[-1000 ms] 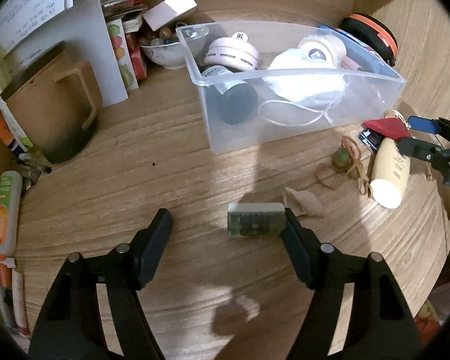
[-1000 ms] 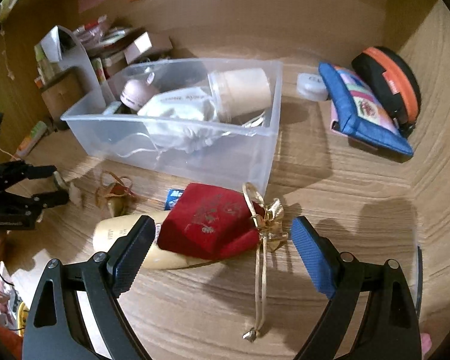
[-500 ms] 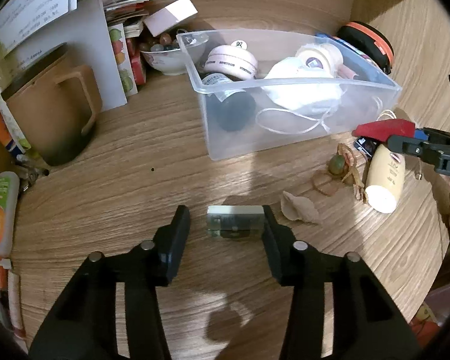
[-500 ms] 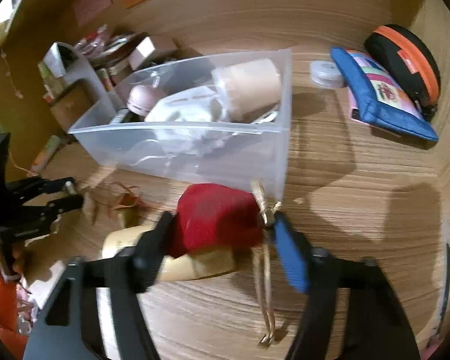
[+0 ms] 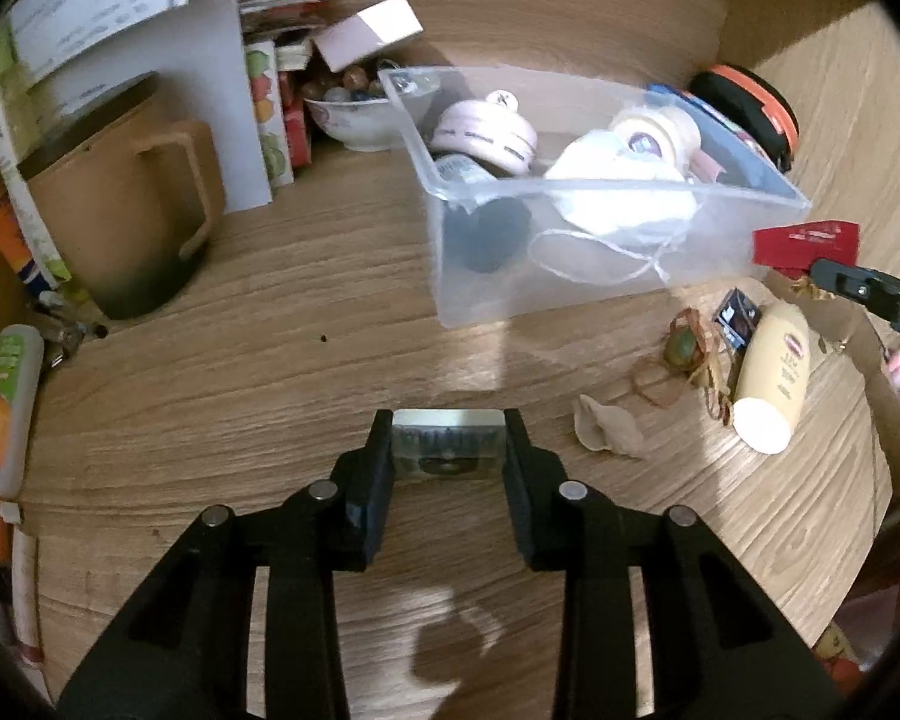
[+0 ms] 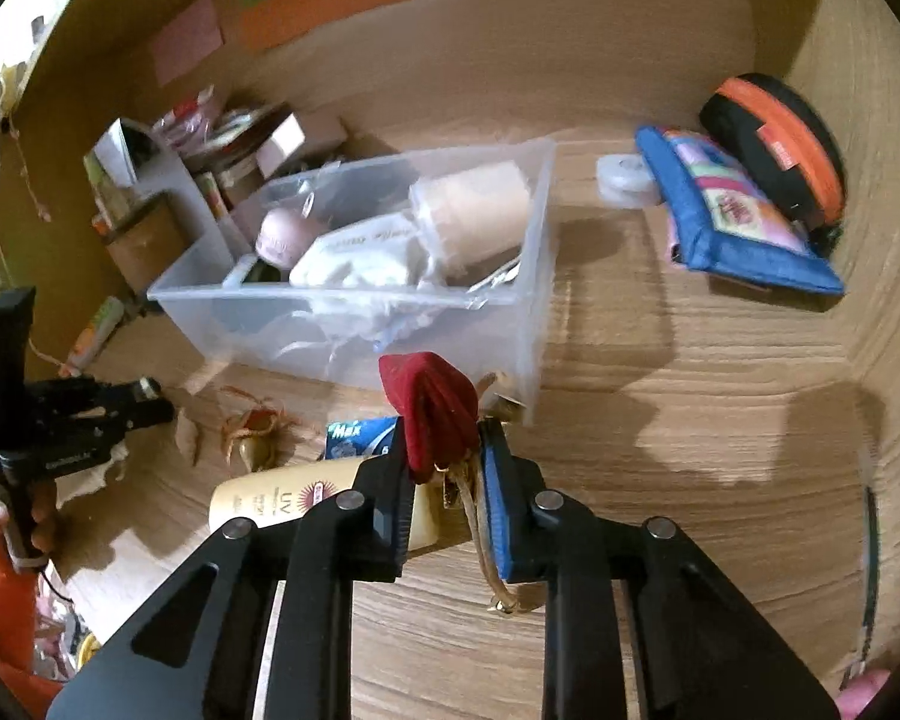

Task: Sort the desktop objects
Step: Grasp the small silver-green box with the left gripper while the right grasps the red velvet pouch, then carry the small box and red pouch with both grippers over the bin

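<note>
My left gripper is shut on a small clear-cased box resting on the wooden desk. My right gripper is shut on a red velvet pouch with a gold cord, held above the desk beside the clear plastic bin. The pouch also shows in the left wrist view, at the bin's right end. The bin holds a white cloth bag, round jars and a dark bottle.
A cream lotion tube, a seashell, a green bead on brown cord and a blue packet lie before the bin. A brown mug and books stand left. A blue pouch and an orange-black case lie at the right.
My left gripper closed onto the small box. My right gripper closed onto the red pouch and lifted it off the lotion tube toward the bin.
</note>
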The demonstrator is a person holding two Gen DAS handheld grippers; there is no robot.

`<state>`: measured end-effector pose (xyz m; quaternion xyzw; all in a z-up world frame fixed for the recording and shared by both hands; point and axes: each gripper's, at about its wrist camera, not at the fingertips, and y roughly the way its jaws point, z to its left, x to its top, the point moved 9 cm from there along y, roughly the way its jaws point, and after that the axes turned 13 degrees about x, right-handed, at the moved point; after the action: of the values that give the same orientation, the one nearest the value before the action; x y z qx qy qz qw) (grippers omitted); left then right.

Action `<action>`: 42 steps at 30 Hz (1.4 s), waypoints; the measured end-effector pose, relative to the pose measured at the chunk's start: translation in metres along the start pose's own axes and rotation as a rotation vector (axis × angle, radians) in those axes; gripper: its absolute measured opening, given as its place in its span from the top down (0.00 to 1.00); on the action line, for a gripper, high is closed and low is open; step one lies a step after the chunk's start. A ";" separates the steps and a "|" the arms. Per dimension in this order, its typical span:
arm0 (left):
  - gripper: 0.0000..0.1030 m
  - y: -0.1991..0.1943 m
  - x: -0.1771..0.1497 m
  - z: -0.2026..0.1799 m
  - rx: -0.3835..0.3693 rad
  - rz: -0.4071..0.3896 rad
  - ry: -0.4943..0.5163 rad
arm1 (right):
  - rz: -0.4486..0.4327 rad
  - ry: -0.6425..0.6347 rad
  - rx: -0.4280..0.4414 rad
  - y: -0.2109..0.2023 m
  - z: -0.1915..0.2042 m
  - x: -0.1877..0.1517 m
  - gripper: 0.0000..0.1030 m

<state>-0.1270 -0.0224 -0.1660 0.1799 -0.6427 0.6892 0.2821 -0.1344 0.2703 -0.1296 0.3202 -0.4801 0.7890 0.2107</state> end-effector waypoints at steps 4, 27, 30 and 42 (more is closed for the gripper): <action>0.68 -0.006 0.003 0.004 0.005 0.003 -0.013 | -0.041 -0.005 0.005 -0.018 0.003 0.009 0.82; 0.68 -0.067 0.087 0.027 -0.019 -0.150 -0.084 | -0.217 -0.160 0.017 -0.079 0.034 0.086 0.82; 0.68 -0.068 0.103 0.025 -0.037 -0.158 -0.095 | -0.231 -0.182 0.026 -0.078 0.038 0.099 0.82; 0.68 -0.048 0.137 -0.004 -0.098 -0.154 -0.072 | -0.202 -0.165 0.116 -0.037 0.036 0.117 0.82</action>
<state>-0.2033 0.0040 -0.0451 0.2394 -0.6696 0.6263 0.3193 -0.1822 0.2580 -0.0115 0.4424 -0.4148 0.7611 0.2302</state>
